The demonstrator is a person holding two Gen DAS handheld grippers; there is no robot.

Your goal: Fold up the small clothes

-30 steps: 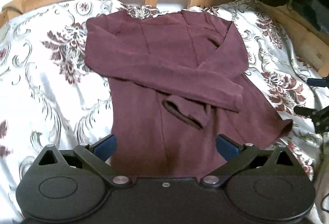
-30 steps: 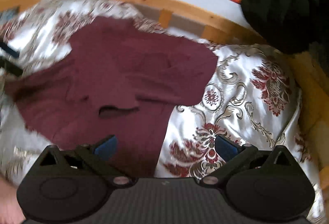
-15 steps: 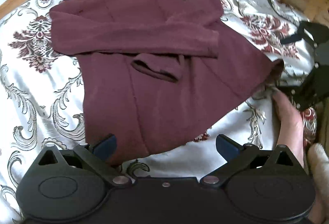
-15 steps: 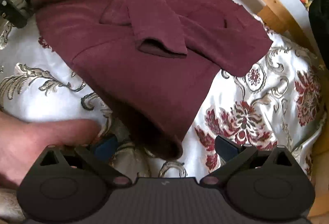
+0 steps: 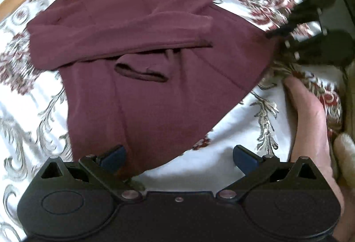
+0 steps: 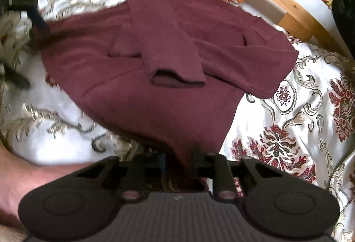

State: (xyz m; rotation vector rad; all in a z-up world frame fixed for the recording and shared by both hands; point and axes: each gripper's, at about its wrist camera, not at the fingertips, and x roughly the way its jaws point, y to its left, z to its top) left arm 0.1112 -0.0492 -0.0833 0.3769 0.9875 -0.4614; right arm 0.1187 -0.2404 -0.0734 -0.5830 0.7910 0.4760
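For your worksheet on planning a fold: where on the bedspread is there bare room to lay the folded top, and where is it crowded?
Bare bedspread lies between the maroon top and the wooden bed frame. Another bare patch borders the top's other side. The hem is crowded: the right claw is closing on one corner, the open left claw hovers at the other.

A glossy white bedspread (image 6: 288, 122) with dark red floral scrollwork covers the bed, bordered by a slatted pine frame (image 6: 286, 4) against a pale wall.
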